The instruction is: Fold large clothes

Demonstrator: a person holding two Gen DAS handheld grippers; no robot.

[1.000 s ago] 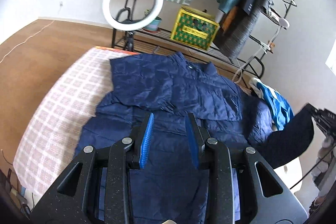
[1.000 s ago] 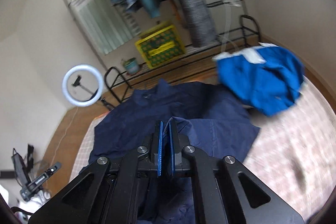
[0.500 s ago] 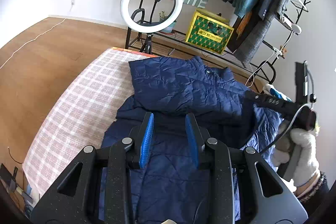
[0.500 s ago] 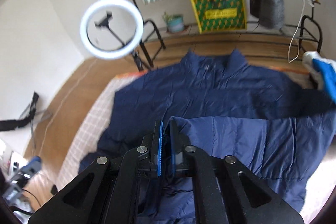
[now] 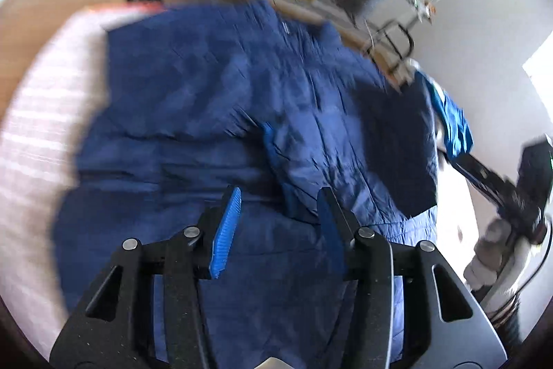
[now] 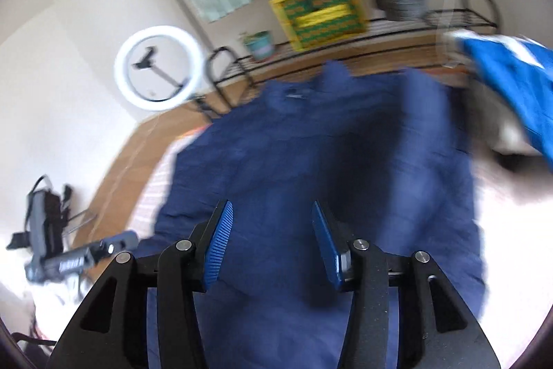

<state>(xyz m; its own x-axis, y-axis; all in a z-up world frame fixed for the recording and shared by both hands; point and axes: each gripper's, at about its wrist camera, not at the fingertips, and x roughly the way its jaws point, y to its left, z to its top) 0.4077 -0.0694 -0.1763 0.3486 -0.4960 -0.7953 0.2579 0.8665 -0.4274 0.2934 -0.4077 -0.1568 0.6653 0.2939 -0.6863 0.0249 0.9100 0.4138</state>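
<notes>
A navy quilted jacket (image 5: 214, 99) lies spread over a pink checked bed cover (image 5: 38, 113), filling the middle of both wrist views; its collar points to the top of the frame, toward a clothes rack (image 6: 459, 19) with a yellow-and-green crate (image 6: 318, 9) on its low shelf; one panel is folded across the body, its edge running down the centre of the left wrist view. The left gripper (image 5: 278, 223) sits at the lower centre of its frame, above the jacket's lower half; its jaws have just been opening and stand apart, with fabric seen behind the gap but nothing pinched. The right gripper (image 6: 271, 237) likewise sits low in its frame over the jacket; its jaws have just been opening from a near-clenched state and are now released, the blue pads (image 6: 217, 244) clear of the cloth. A bright blue garment (image 6: 511, 85) lies at the right edge of the bed; a ring light (image 6: 159, 68) stands at the upper left; both views are blurred.
</notes>
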